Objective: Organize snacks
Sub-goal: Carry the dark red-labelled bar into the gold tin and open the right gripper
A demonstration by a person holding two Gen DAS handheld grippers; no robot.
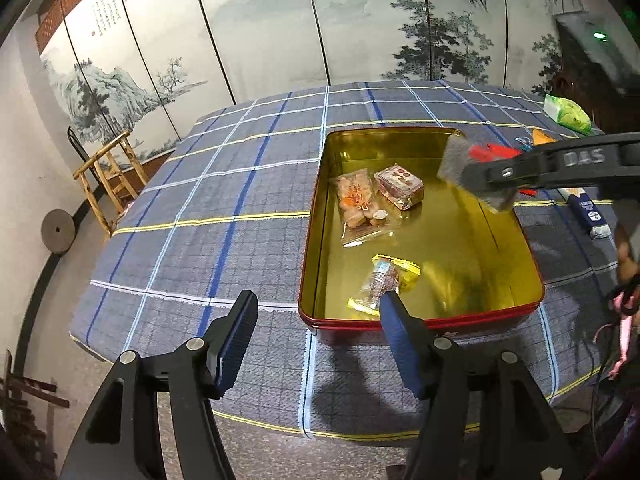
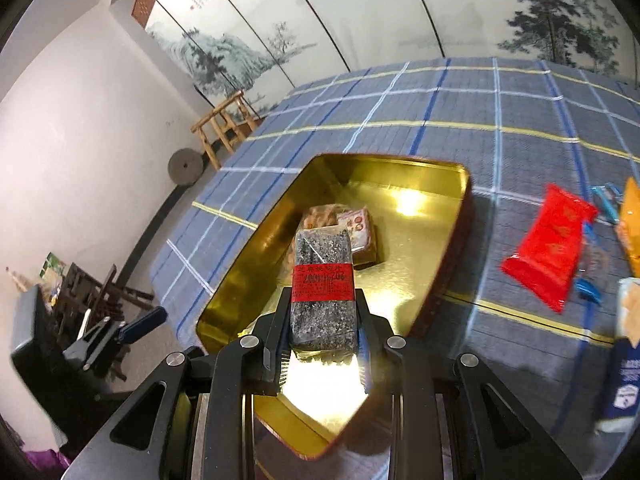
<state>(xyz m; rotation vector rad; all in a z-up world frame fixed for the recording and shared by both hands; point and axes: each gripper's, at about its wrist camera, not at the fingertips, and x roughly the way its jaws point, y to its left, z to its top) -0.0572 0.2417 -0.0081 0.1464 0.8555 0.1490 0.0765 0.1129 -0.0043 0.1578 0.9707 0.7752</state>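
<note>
Right gripper (image 2: 323, 320) is clamped on a grey speckled snack bar (image 2: 322, 284) with a red label band, fingers pressed against both long sides, and it's held up over the open tin (image 2: 404, 160), not touching the bottom as far as I can tell. From the left wrist view you can see that same gripper reaching in from the right side with the bar hanging above the tin's far right corner. Left gripper (image 1: 316, 328) is spread wide with nothing between its blue pads, sitting just in front of the tin's near red wall, over the tablecloth (image 1: 200, 200). The tin is gold inside, red outside, and sits on the blue plaid cloth. Inside it so far: a clear bag of orange-ish crackers (image 1: 358, 204) toward the far left, a small pinkish boxed snack (image 1: 400, 186) just beside it on the right, and a yellow-edged wrapped candy (image 1: 384, 282) near the front wall. Stuff outside the tin, off to its right on the cloth: a red packet (image 2: 548, 248), an orange packet (image 2: 632, 220) at the frame edge, a blue-and-white pack (image 1: 590, 214), and a green packet (image 1: 568, 114) further back. Painted folding screen (image 1: 260, 32) behind the table, and a wooden chair (image 1: 110, 176) by the left corner.
</note>
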